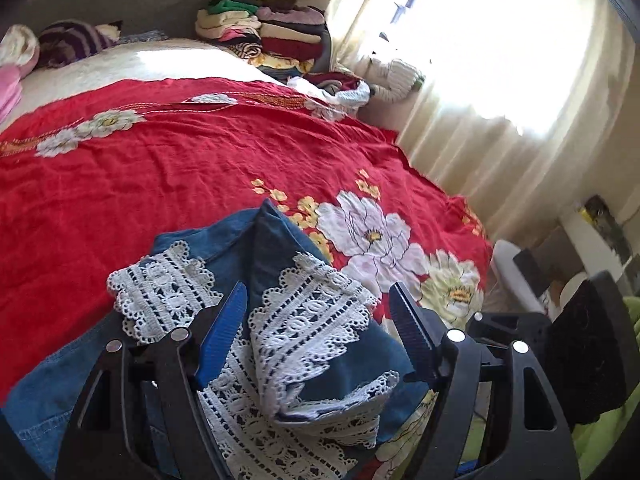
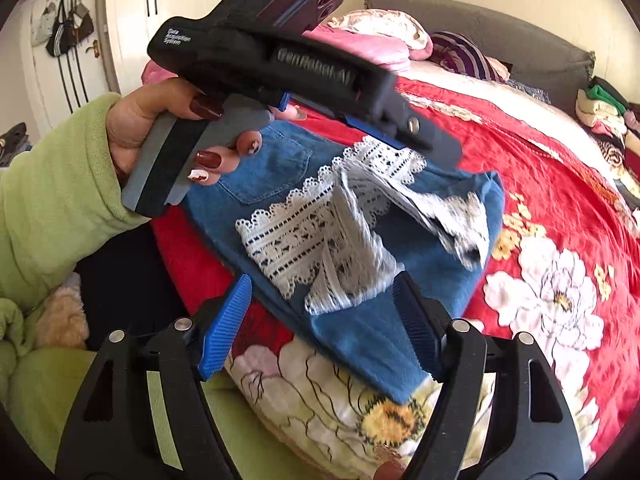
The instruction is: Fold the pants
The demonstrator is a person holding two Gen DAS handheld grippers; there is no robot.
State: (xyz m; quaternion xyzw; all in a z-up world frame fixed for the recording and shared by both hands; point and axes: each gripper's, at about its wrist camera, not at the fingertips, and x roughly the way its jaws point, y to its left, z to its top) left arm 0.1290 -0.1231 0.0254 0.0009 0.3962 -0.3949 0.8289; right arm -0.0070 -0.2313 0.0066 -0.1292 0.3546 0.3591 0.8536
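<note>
Blue denim pants with white lace, red floral bedspread

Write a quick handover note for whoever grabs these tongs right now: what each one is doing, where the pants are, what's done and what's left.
Left tongs: open, jaws either side of the lace hem, not pinching it.
Right tongs: open, over the pants' near edge, holding nothing.
Pants: denim with lace hems, on the red bedspread at its near edge, hem ends doubled back over the pocket end.
Done: first fold, loose and rumpled, one hem standing up.
Left: flatten the lace, square the edges, fold again if wanted, perhaps move to the clothes stack.
</note>
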